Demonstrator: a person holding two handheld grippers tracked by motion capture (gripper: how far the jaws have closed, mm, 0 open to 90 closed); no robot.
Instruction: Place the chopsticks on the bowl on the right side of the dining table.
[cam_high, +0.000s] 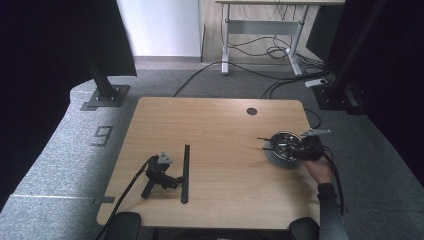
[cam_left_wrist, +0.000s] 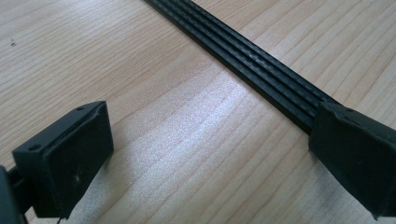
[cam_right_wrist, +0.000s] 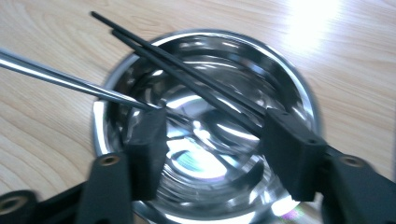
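- A shiny steel bowl (cam_right_wrist: 205, 135) stands on the right part of a light wooden table (cam_high: 220, 130), near its right edge.
- Two black chopsticks (cam_right_wrist: 187, 74) lie side by side across the bowl, slanting from beyond the far rim down into it.
- A thin metal rod (cam_right_wrist: 70, 79), perhaps a utensil handle, reaches in over the bowl's rim from the left of the right gripper view; its end lies at the tip of one jaw.
- The right gripper (cam_right_wrist: 210, 144) hovers just above the bowl, jaws apart, with only the open bowl between them. The chopsticks run in behind the other jaw; whether they touch it cannot be told.
- In the high view, a hand (cam_high: 320, 170) in a dark sleeve holds this gripper over the bowl.
- Well apart, at the table's left front, the left gripper (cam_high: 162, 172) lies on the table, its cable trailing off the near edge.
- Its jaws stand wide apart, with bare wood between them.
- A long black ribbed strip (cam_left_wrist: 247, 58) lies flat just beside it, passing under or behind one jaw.
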